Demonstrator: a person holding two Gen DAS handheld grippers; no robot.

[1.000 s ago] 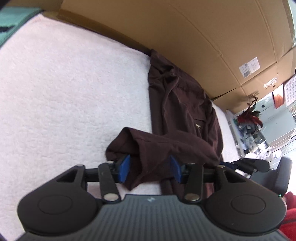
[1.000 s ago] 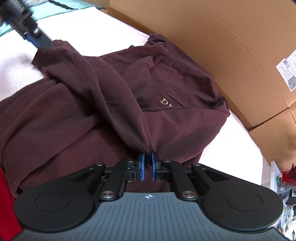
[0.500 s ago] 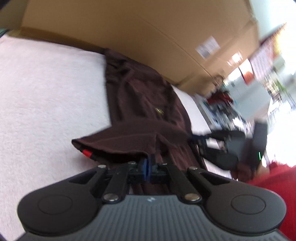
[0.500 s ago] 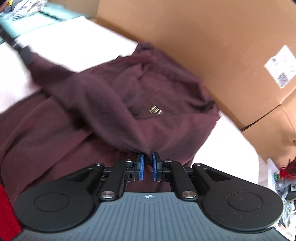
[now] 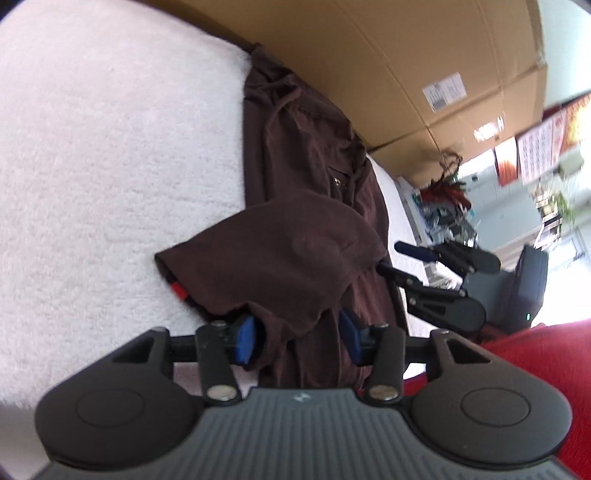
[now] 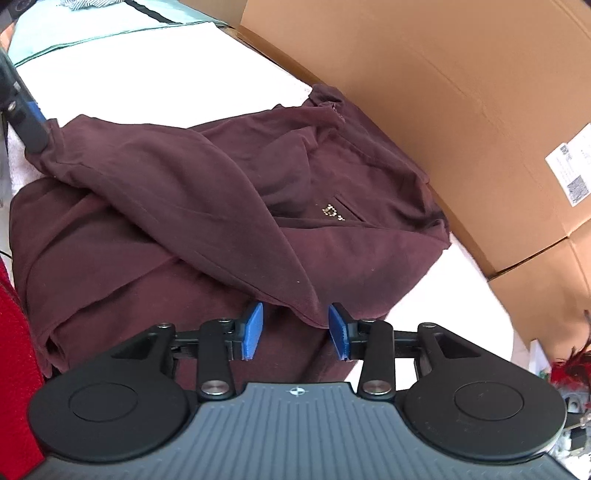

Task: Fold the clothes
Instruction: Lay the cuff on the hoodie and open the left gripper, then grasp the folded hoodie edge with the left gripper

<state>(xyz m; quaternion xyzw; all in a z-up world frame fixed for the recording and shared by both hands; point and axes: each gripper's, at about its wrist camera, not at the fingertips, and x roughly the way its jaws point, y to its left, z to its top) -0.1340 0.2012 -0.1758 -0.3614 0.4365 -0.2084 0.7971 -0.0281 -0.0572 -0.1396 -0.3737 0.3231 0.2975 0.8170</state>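
A dark maroon shirt [image 6: 229,206] lies on a white fleece cover [image 5: 110,147], its lower part folded back over itself. In the left wrist view the folded flap [image 5: 291,254] droops between the blue pads [image 5: 244,339] of my left gripper [image 5: 297,340]. Its jaws are opening and do not pinch the cloth. My right gripper [image 6: 296,329] is opening too, with the flap's hem [image 6: 314,314] lying loose just ahead of its pads. The right gripper [image 5: 399,262] also shows in the left wrist view, jaws apart. A finger of the left gripper [image 6: 31,125] rests at the flap's far corner.
Large cardboard boxes [image 6: 443,92] wall off the far side right behind the shirt. A teal mat [image 6: 85,26] lies beyond the fleece. A red sleeve [image 5: 535,369] is close on the right. A cluttered room [image 5: 498,184] opens past the cover's end.
Half a second ago both grippers were shut on the flap's edge. Both have since spread their jaws, and the flap has settled onto the shirt. The left gripper moved sideways with the cloth.
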